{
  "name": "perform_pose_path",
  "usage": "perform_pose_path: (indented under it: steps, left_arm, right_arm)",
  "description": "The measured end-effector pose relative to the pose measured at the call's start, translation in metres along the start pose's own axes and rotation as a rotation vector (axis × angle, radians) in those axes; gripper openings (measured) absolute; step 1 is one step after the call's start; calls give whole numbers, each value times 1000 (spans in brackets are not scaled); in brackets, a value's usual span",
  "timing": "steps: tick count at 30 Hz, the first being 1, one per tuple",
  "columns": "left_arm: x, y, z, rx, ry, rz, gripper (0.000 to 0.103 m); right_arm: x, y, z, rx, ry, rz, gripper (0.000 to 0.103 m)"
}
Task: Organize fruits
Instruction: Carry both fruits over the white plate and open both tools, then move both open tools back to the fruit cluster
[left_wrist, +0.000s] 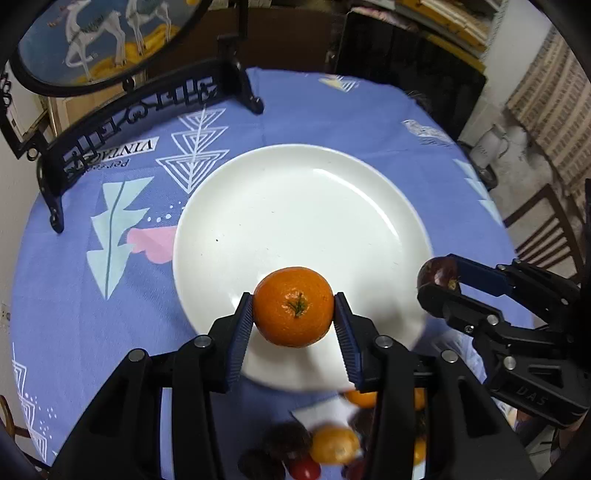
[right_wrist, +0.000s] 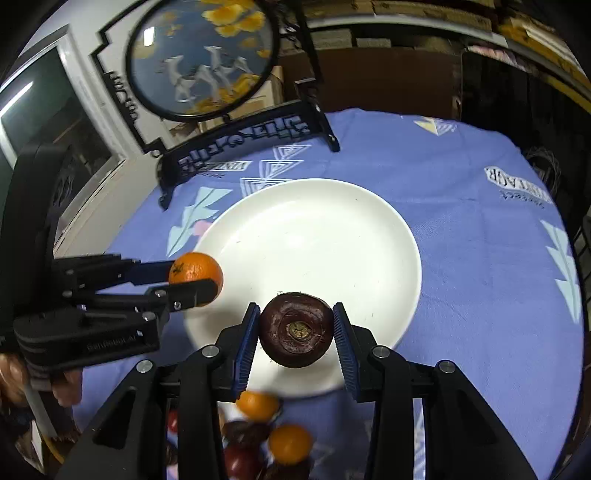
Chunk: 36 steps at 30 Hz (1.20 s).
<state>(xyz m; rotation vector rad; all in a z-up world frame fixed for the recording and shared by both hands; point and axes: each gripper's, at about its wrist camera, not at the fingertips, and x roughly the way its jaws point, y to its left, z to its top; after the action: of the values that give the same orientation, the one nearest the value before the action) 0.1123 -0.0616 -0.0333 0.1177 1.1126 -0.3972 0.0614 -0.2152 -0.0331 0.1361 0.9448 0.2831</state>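
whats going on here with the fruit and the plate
A person holds a gripper in each hand, each clamped on one fruit above the near edge of an empty white plate. The left gripper holds an orange; the right gripper holds a dark purple fruit. More oranges and dark fruit sit in a pile on the blue tablecloth, nearer than the plate.

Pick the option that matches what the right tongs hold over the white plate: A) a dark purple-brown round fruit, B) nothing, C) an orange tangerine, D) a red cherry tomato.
A: the right tongs are clamped on a dark purple-brown round fruit above the white plate; the orange tangerine sits in the left tongs.
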Motion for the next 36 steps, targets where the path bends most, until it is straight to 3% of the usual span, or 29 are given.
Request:
perform_pose_path:
  steps: [6,8,10,15,21,27,30,36]
  left_arm:
    - [32,6,14,-11,53,30,44]
    - [35,11,17,-29,52,25,51]
    - [33,14,19,-33,39,37,58]
    - [20,19,18,-21,7,44,58]
    - [-13,15,-5,66,-55,78,69]
    - [-53,12,-60,117,-79,40,76]
    - [-64,14,-90,115,-60,24,77]
    - [-72,22,-140,102,-1,9,77]
  right_arm:
    - [32,-10,13,10,47,0,42]
    - [38,-12,17,2,49,-24,65]
    - [38,-12,20,-9,32,-32,65]
    - [30,-13,19,-1,37,-16,65]
    - [-8,-3,1,6,4,41,65]
    - [-52,36,-56,-119,23,131,66]
    - [-60,59,-97,-191,83,165,66]
    - [-50,82,-166,-200,226,196,66]
